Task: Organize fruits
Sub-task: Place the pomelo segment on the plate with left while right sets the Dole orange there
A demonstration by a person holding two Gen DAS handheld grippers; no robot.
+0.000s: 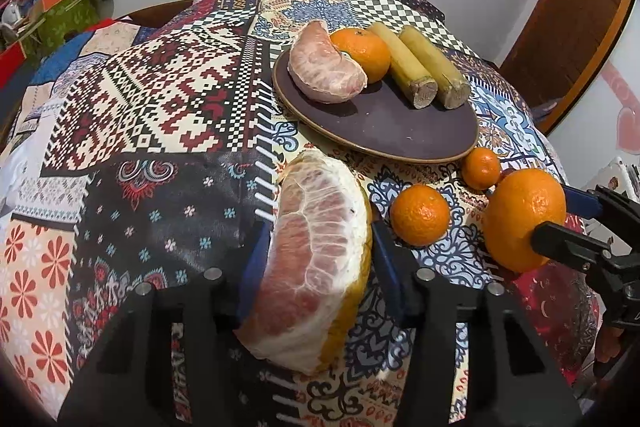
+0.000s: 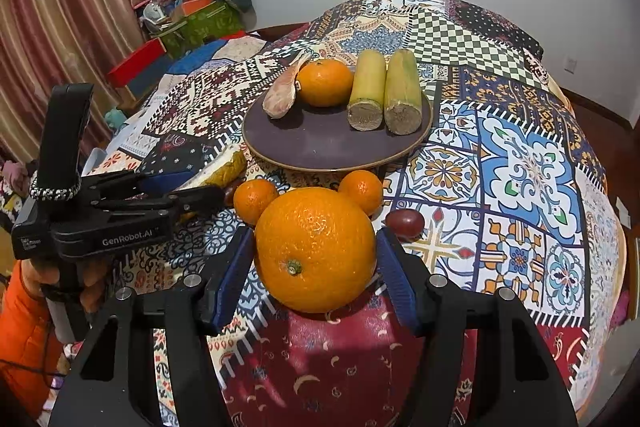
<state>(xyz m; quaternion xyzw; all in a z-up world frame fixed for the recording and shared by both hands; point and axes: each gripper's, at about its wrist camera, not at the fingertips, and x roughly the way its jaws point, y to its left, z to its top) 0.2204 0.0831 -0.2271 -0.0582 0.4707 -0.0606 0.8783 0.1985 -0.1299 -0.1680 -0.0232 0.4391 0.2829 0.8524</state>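
Note:
My left gripper [image 1: 320,247] is shut on a large peeled pomelo wedge [image 1: 316,267], its blue pads pressing both sides. The wedge [image 2: 224,169] and the left gripper [image 2: 192,187] also show in the right wrist view. My right gripper [image 2: 315,247] is shut on a big orange [image 2: 316,247], which appears with the gripper [image 1: 560,217] at the right of the left wrist view. Beyond them a dark plate [image 1: 400,123] [image 2: 320,143] holds a pomelo segment [image 1: 324,71], a mandarin [image 1: 362,49] and two sugarcane pieces [image 1: 416,67]. Two small mandarins [image 1: 420,215] [image 1: 481,168] lie on the cloth before the plate.
A patchwork tablecloth [image 2: 520,163] covers the table. A small dark red fruit [image 2: 405,223] lies right of the orange. Boxes and clutter [image 2: 192,15] stand at the back left near a curtain. A hand with an orange sleeve [image 2: 24,307] holds the left gripper.

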